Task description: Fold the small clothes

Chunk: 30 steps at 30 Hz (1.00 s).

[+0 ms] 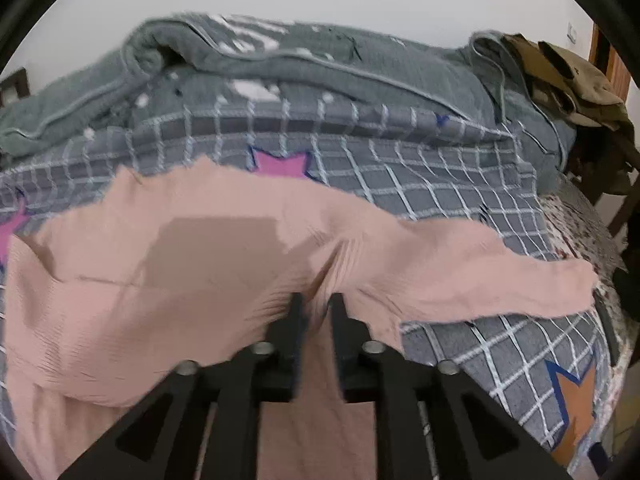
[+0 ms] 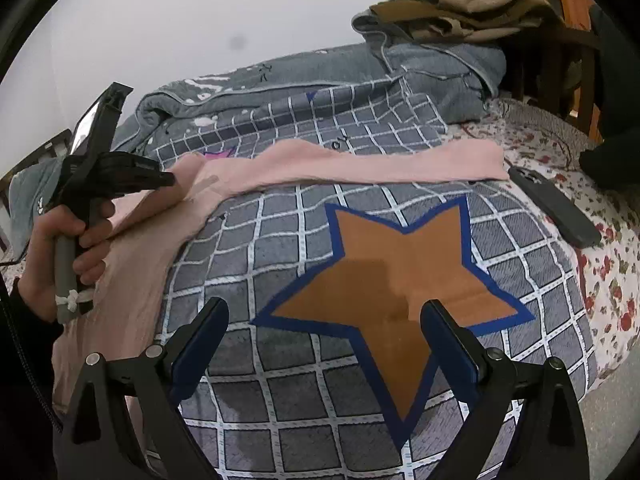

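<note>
A pink long-sleeved garment (image 1: 200,264) lies on a grey checked bedspread (image 1: 460,200). My left gripper (image 1: 318,300) is shut on a pinch of the pink fabric near where the sleeve (image 1: 500,280) joins the body. In the right wrist view the garment (image 2: 132,272) lies at the left with its sleeve (image 2: 380,162) stretched out to the right. The left gripper (image 2: 170,179) shows there, held in a hand, at the shoulder. My right gripper (image 2: 324,332) is open and empty above an orange star (image 2: 392,280) on the bedspread.
A dark phone (image 2: 556,208) lies on the floral sheet (image 2: 608,272) at the right, near the sleeve's end. A rolled grey blanket (image 2: 320,76) lies along the back, with brown clothes (image 2: 468,8) piled on it. A wooden chair (image 2: 576,60) stands at the far right.
</note>
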Each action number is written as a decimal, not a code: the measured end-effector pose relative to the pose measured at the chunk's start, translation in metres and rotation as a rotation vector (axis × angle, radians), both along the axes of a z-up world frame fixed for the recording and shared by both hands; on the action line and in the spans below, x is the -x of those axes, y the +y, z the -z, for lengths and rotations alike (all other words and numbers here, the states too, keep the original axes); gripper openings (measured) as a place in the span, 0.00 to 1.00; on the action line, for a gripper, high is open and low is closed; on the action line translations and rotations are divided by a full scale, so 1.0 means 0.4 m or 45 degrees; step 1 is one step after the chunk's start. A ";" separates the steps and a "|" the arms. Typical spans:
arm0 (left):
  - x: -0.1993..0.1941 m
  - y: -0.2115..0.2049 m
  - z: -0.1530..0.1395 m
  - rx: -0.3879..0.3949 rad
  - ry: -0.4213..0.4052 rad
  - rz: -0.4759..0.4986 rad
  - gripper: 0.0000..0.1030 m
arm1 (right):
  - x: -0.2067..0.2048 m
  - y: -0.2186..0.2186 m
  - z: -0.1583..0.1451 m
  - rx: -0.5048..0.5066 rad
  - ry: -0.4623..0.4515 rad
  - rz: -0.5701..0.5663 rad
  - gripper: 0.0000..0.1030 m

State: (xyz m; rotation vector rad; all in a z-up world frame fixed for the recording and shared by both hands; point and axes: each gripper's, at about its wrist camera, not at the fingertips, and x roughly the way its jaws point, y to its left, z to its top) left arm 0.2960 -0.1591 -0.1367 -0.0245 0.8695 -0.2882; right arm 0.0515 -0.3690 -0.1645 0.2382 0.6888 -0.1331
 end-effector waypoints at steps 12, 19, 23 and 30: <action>0.003 0.261 -0.016 -0.034 0.013 -0.204 0.27 | -0.054 0.101 0.003 -0.036 0.003 -0.140 0.93; 0.010 0.549 -0.007 -0.005 0.002 -0.416 0.57 | -0.107 0.218 -0.004 -0.016 0.011 -0.240 0.93; 0.017 0.684 0.005 0.067 -0.024 -0.495 0.68 | -0.137 0.272 -0.006 -0.009 0.019 -0.281 0.93; -0.047 0.788 0.056 0.158 0.049 -0.459 0.66 | -0.193 0.338 0.007 0.004 0.058 -0.310 0.93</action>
